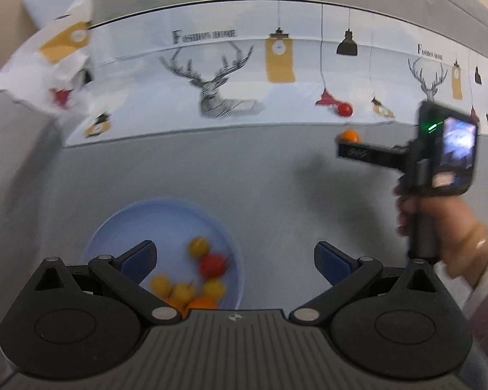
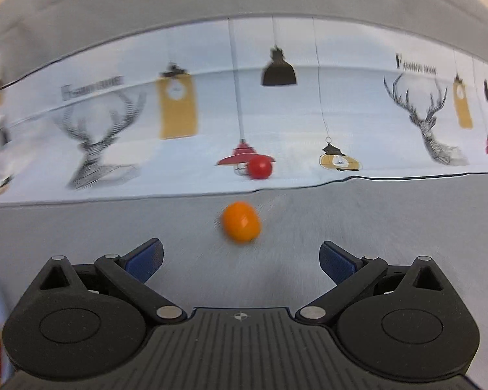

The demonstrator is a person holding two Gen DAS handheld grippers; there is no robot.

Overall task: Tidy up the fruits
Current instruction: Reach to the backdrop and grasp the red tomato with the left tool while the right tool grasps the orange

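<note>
Two grippers show their blue pads spread wide with nothing between them: the left gripper (image 1: 234,256) hangs over a pale blue bowl (image 1: 166,214) at lower centre of its view, and the right gripper (image 2: 240,256) points at an orange fruit (image 2: 241,222) lying on the grey table (image 2: 374,227) just ahead of its fingers. Much is smeared by motion, so the bowl's contents read only as several yellow fruits (image 1: 198,247), a red one (image 1: 214,265) and something orange at the bottom, partly cut off by the gripper body. At the lower left edge of the right view a red and yellow blur is cropped and cannot be identified. The printed cloth (image 2: 276,123) across the upper half carries deer heads, hanging lamps and the words "Fashion Home". A red tomato (image 2: 259,167) sits on the cloth's near edge, beyond the orange fruit and apart from it. The orange fruit looks slightly oval, long axis tilted toward the lower right, though blur makes that uncertain.
</note>
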